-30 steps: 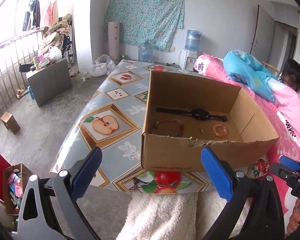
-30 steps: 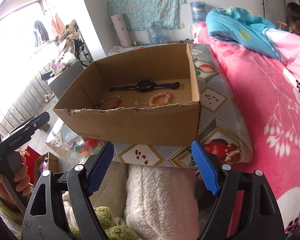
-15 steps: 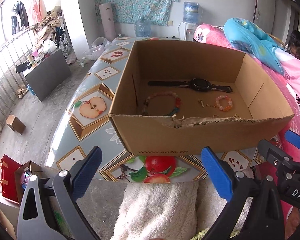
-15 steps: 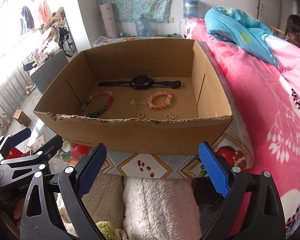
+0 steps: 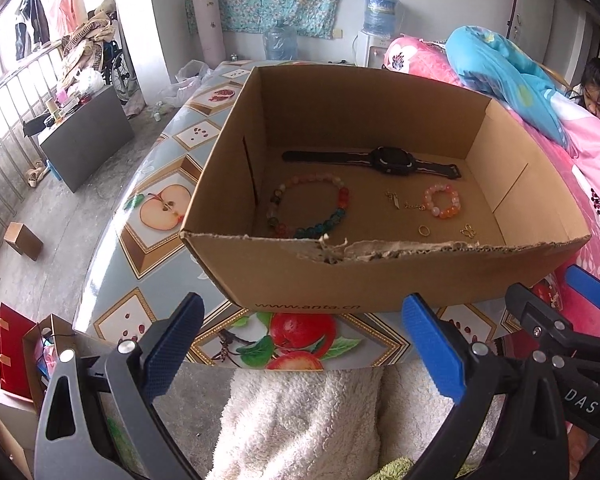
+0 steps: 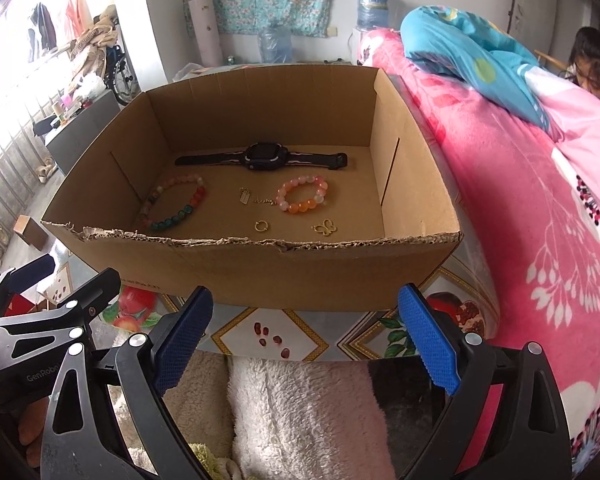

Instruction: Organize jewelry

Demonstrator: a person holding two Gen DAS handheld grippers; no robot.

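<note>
Over the last second both cameras have risen and closed in on the cardboard box (image 5: 380,276), so its floor, half hidden behind the torn near rim a second ago, now shows in full; nothing inside has shifted. At the left, in the left wrist view, the left gripper (image 5: 304,344) hangs short of the box over the fruit-print tablecloth (image 5: 156,216), jaws spread wide and holding nothing. Inside the box, from left to right, lie the multicoloured bead bracelet (image 5: 310,208), the gold chain (image 5: 404,202), the gold ring (image 5: 424,231), the pink and orange bead bracelet (image 5: 442,201) touching the chain's end, and the butterfly charm (image 5: 468,232); the black watch (image 5: 388,161) stretches flat along the back wall. In the right wrist view the right gripper (image 6: 306,334) likewise hovers outside the near wall, jaws apart and empty. The approach leaves every piece within sight and reach, but the pieces, each apart from the others on the box floor, would suit either jewelry already laid out or jewelry waiting to be sorted elsewhere; these views cannot settle which.
</note>
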